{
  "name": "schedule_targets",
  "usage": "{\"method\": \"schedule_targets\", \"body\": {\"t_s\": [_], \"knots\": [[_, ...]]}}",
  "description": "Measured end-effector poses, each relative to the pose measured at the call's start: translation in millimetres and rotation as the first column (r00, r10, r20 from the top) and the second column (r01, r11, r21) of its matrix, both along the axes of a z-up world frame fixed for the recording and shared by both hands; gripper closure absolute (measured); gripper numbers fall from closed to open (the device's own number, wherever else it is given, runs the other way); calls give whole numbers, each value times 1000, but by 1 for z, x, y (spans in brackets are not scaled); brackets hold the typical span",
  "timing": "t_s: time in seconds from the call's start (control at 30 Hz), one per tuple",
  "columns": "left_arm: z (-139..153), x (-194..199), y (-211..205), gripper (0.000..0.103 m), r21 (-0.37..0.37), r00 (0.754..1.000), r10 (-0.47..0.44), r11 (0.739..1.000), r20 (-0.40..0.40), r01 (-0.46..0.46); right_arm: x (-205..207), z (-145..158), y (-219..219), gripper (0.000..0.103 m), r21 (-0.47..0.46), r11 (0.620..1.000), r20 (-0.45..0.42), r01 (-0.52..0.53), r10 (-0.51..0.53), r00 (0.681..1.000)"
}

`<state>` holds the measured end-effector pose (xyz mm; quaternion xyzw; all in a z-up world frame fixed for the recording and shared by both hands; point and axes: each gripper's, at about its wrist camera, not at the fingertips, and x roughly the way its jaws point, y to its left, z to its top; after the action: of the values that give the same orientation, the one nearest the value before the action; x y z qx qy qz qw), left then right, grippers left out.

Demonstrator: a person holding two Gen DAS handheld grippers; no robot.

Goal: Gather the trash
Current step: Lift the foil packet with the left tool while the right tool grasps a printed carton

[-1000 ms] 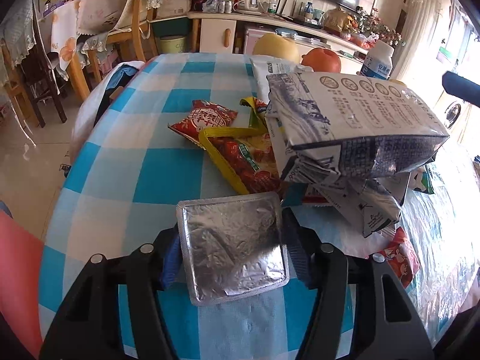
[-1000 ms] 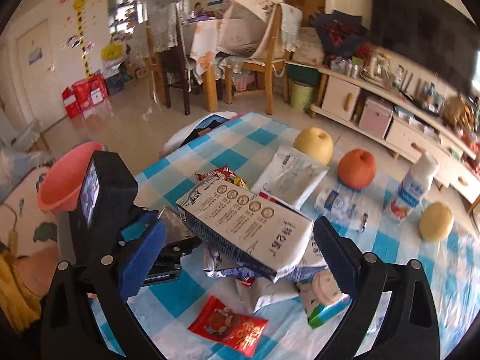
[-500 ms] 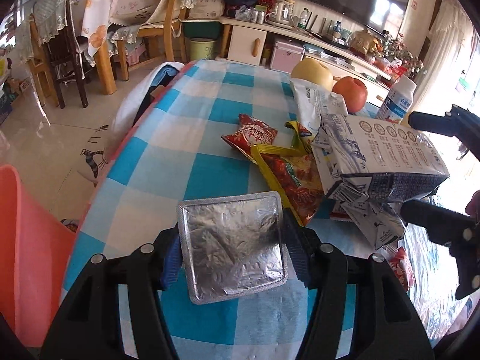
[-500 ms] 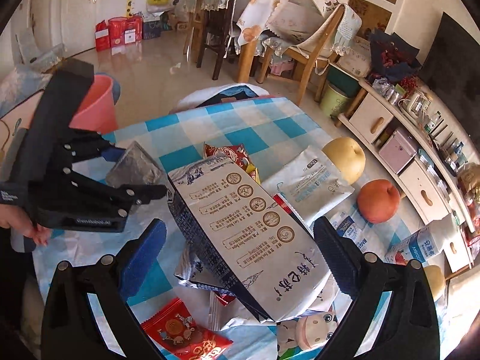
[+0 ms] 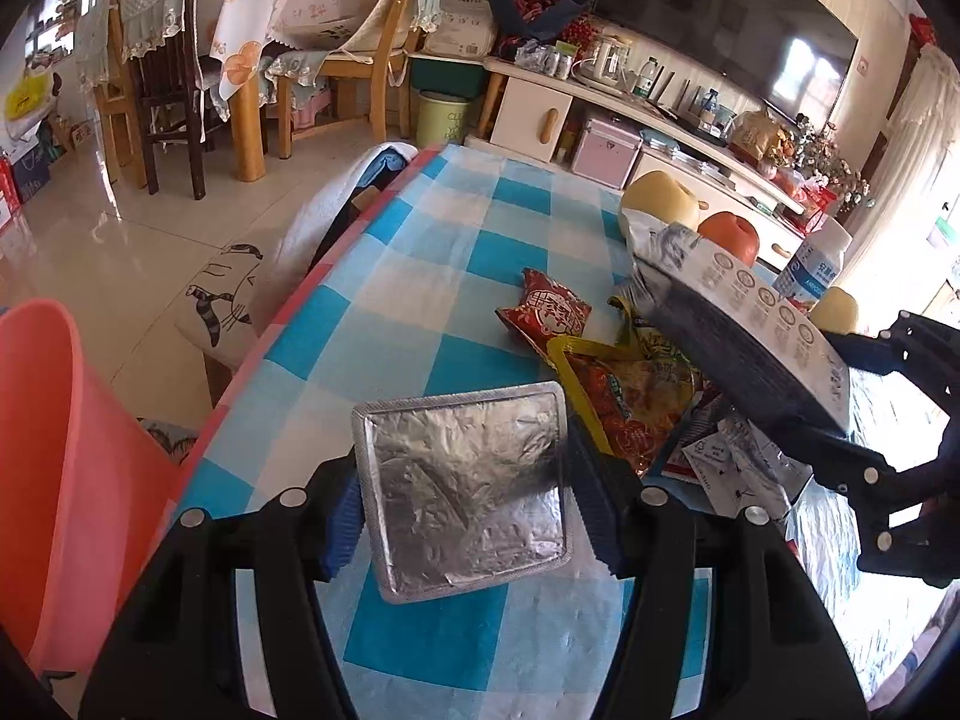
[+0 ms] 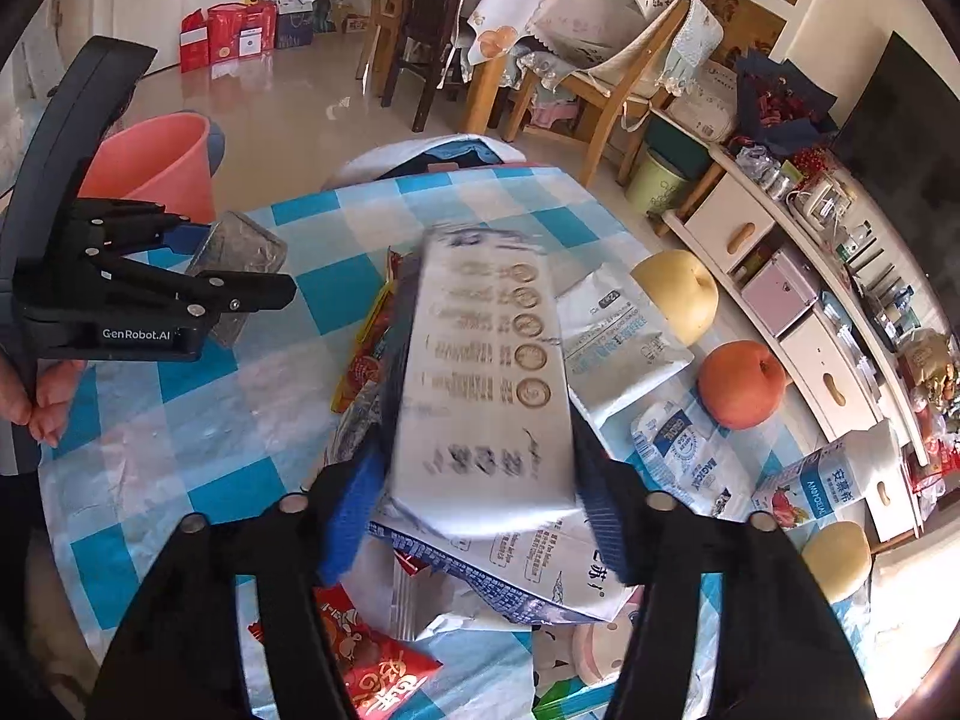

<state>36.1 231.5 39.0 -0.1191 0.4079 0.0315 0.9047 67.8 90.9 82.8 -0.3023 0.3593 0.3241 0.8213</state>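
My left gripper (image 5: 462,468) is shut on a flat square pack with a silver foil lid (image 5: 474,516), held above the near edge of the blue checked table (image 5: 420,300). The right wrist view shows the same foil pack (image 6: 240,249) in that gripper (image 6: 246,276), a hand behind it. My right gripper (image 6: 480,516) is closing its jaws on a white and blue milk carton (image 6: 480,360); both blue pads touch its sides. The carton (image 5: 750,348) lies tilted over a heap of wrappers (image 5: 630,396).
A pink bucket (image 5: 54,450) stands on the floor left of the table. On the cloth lie red snack packets (image 5: 552,306) (image 6: 372,672), a white pouch (image 6: 618,342), a pear (image 6: 678,294), an orange fruit (image 6: 741,384) and a yogurt bottle (image 6: 828,480). Chairs stand behind.
The right jaws went from wide apart to closed against the carton, which now lies lengthwise between them. The left gripper with the foil pack drifted left; more of the pink bucket shows.
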Motion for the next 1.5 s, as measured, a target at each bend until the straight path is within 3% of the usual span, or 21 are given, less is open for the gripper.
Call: {"method": "schedule_targets", "body": {"t_s": [0.4, 0.47, 0.57, 0.6, 0.67, 0.7, 0.83, 1.03, 1.3, 1.5], "knots": [[5, -6, 3, 42, -34, 1000, 17, 999, 21, -16, -14, -7, 10, 42, 11, 999, -13, 36, -36, 999], [6, -7, 4, 42, -40, 999, 24, 999, 25, -23, -13, -6, 12, 57, 20, 998, -21, 53, -53, 998], [5, -9, 7, 42, -52, 999, 31, 998, 22, -30, -14, -6, 13, 61, 21, 998, -26, 67, -66, 997], [5, -9, 7, 42, -52, 999, 32, 998, 20, -31, -15, -7, 14, 59, 25, 998, -30, 59, -58, 998], [5, -9, 7, 42, -47, 999, 37, 998, 14, -37, -19, -8, 16, 41, 23, 999, -19, 41, -40, 999], [4, -9, 7, 42, -40, 999, 43, 998, 9, -42, -21, -8, 17, 25, 20, 999, -2, 32, -32, 999], [-1, -8, 8, 42, -25, 998, 55, 998, -18, -55, -24, -7, 31, 11, 5, 1000, 42, 6, -6, 999], [-6, -6, 14, 42, -6, 995, 92, 996, -46, -92, -16, -18, 49, 10, 1, 1000, 21, -25, 25, 999], [-5, -8, 23, 42, -9, 990, 130, 991, -52, -130, -17, -22, 69, 10, -29, 998, 104, -54, 56, 993], [-4, -11, 31, 42, -18, 985, 165, 986, -44, -166, -7, -25, 79, 10, -1, 998, 80, -63, 63, 995]]}}
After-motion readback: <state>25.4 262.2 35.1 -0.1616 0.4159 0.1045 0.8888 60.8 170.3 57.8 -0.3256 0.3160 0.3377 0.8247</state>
